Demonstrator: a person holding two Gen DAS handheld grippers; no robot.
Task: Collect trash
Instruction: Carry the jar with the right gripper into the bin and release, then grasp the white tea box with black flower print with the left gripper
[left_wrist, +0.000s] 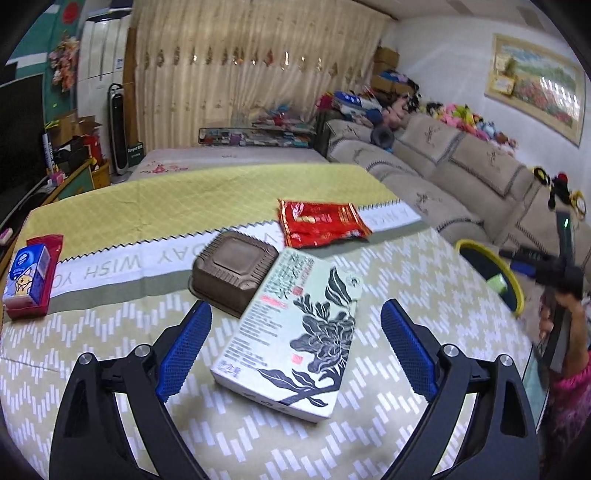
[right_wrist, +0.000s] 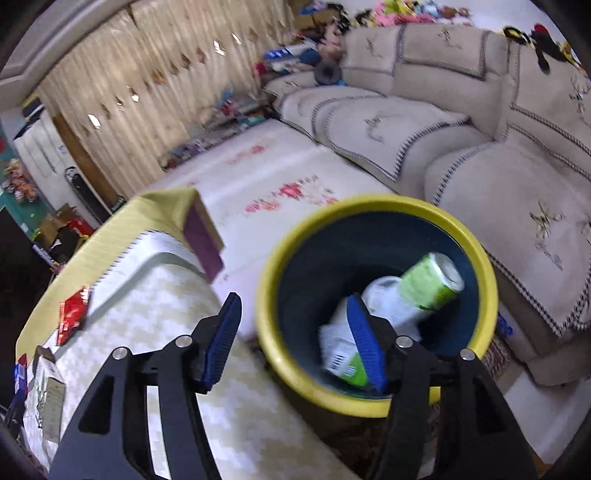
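Trash lies close to both tools. A flat floral box (left_wrist: 291, 332) sits on the counter (left_wrist: 424, 295) between the wide-spread fingers of the left tool (left_wrist: 295, 328), untouched, its long axis running away from the tool and leaning right. Beyond its far left corner sits a brown tray (left_wrist: 232, 267), farther off a red wrapper (left_wrist: 321, 221). The right tool (right_wrist: 291, 332), also wide and holding nothing, hangs over the yellow-rimmed bin (right_wrist: 369, 206), where a green can (right_wrist: 428, 280) lies pointing up-right.

We see a pale-green rectangular carton (left_wrist: 291, 332) printed with dark flowers, a brown ribbed plastic tray (left_wrist: 232, 271), a shiny red foil wrapper (left_wrist: 321, 223), and a yellow-rimmed, dark-blue round bin (right_wrist: 376, 295) on the cream zigzag-patterned tabletop cloth (left_wrist: 424, 266).
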